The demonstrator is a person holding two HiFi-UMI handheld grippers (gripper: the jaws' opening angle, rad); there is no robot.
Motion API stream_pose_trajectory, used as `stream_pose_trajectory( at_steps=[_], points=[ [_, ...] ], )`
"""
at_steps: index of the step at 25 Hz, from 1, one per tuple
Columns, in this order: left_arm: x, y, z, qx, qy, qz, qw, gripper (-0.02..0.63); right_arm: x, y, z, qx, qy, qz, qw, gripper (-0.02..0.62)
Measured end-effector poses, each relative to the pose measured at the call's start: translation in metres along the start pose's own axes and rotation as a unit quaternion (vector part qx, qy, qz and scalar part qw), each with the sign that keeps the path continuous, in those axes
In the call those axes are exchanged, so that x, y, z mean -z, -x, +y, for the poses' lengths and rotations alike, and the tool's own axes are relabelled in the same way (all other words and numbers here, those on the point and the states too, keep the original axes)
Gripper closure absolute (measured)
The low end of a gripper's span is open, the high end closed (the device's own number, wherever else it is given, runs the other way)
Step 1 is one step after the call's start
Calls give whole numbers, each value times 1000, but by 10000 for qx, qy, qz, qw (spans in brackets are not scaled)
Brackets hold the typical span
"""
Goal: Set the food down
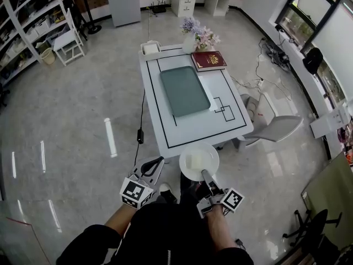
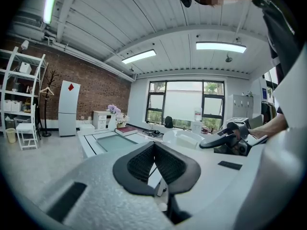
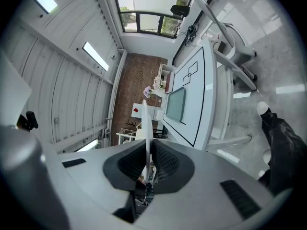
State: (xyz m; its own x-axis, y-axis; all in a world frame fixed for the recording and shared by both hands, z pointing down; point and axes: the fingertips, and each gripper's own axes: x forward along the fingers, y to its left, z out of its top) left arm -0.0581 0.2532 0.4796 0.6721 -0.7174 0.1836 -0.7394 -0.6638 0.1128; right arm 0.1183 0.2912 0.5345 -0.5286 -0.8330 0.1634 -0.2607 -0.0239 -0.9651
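Note:
A white plate [image 1: 198,162] carries a pale square piece of food [image 1: 195,160]. It hangs in the air just off the near edge of the white table [image 1: 190,130]. My right gripper [image 1: 204,173] is shut on the plate's near rim; in the right gripper view the plate [image 3: 148,122] runs edge-on between the pads. My left gripper [image 1: 156,162] is to the left of the plate, shut and empty, its jaws meeting at the tips [image 2: 154,144]. The left gripper view shows the plate [image 2: 184,137] to its right.
On the table lie a grey-green mat [image 1: 184,90], a red book [image 1: 208,60], a vase of flowers [image 1: 197,36] and a small white box [image 1: 150,48]. A grey chair [image 1: 276,127] stands at the table's right side. A cable [image 1: 141,120] hangs off the left edge.

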Motion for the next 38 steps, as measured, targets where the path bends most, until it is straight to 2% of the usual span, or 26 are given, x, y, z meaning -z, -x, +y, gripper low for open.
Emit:
stream_pose_trajectory(
  at_steps=[23, 38],
  points=[
    [9, -22, 18, 87, 58, 179, 9998, 600, -10, -29, -12, 107, -174, 74, 9998, 569],
    [2, -61, 52, -132, 123, 164, 9997, 600, -39, -79, -13, 50, -38, 389, 9992, 569]
  ],
)
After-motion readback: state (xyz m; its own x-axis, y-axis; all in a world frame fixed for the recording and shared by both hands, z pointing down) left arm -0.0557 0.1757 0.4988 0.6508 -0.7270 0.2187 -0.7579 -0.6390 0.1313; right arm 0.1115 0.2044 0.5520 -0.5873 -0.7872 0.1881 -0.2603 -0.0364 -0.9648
